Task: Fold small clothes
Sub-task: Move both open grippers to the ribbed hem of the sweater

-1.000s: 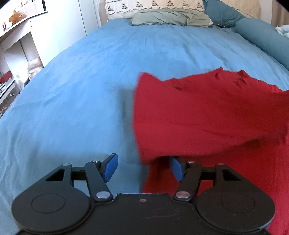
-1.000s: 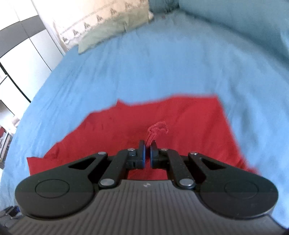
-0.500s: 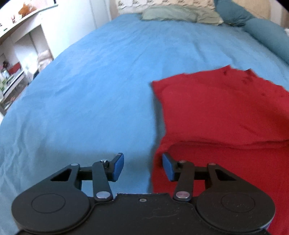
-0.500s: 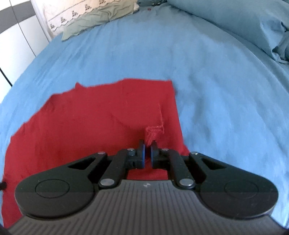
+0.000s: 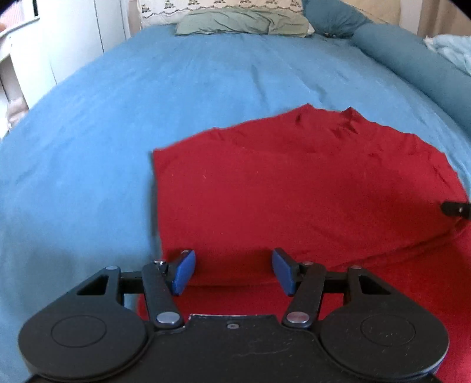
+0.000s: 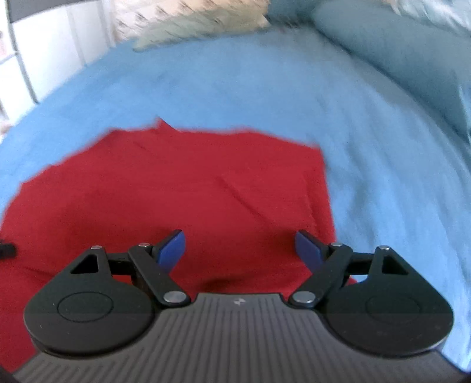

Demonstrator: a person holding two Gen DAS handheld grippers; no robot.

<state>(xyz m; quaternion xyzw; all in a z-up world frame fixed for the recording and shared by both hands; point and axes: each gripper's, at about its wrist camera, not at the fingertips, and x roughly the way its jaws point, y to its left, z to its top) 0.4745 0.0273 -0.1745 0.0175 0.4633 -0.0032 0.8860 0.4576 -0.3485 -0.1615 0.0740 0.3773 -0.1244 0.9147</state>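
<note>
Presently, a red garment is seen lying on the blue bed, folded once so that an upper layer rests on a lower one. Its far edge points toward the pillows at the head of the bed. The left gripper is held over the garment's near left corner, fingers spread, nothing pinched. The right gripper is held over the near right part, fingers spread wide, nothing held. Right view is blurred.
</note>
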